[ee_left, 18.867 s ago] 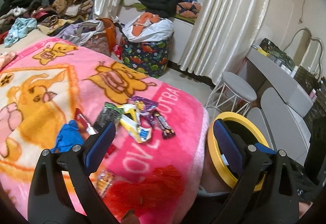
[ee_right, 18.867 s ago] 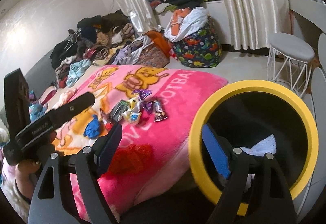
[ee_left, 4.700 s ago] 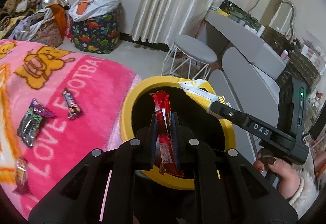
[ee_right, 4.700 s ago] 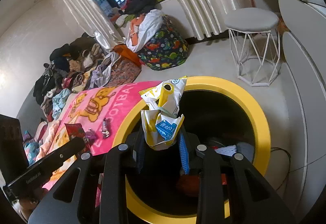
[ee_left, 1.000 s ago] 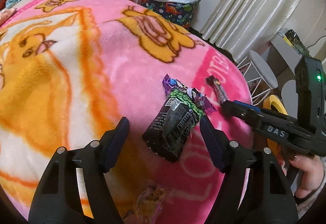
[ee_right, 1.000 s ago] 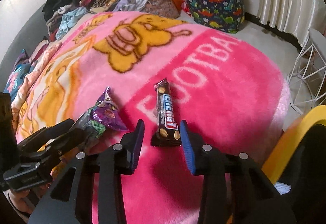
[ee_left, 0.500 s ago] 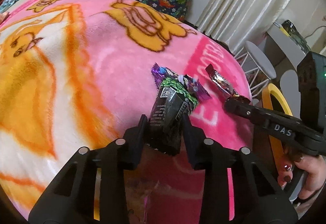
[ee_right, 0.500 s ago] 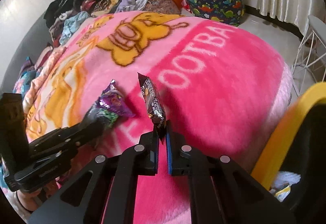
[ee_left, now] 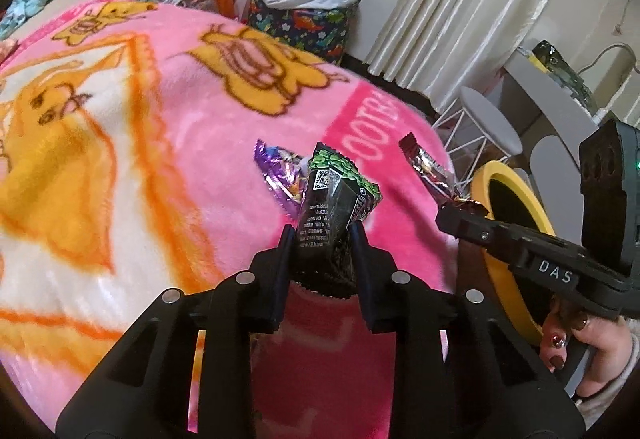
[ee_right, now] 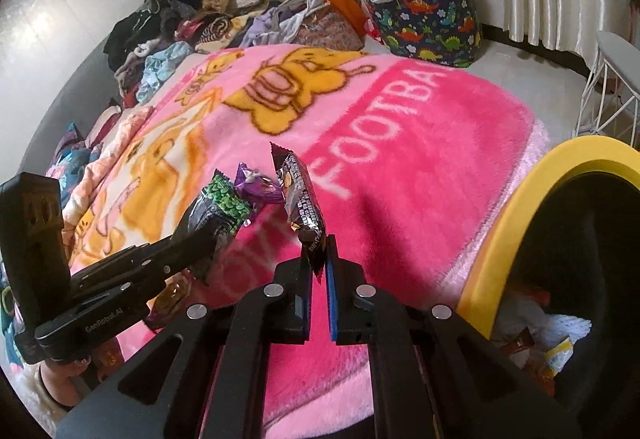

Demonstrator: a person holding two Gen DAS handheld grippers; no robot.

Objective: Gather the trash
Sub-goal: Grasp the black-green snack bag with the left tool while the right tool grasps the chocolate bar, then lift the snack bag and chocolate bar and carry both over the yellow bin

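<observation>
With the left claw clamped on the green-black wrapper and the right claw pinching the chocolate bar, both should clear the yellow bin rim before letting go.

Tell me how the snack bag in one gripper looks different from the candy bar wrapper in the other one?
The black and green snack bag is wide and puffy; the brown candy bar wrapper is long and thin. The left gripper clamps the bag with its jaws apart, while the right gripper pinches the wrapper's bottom end with jaws almost together. Both stick up from the jaws, over the pink blanket.
</observation>
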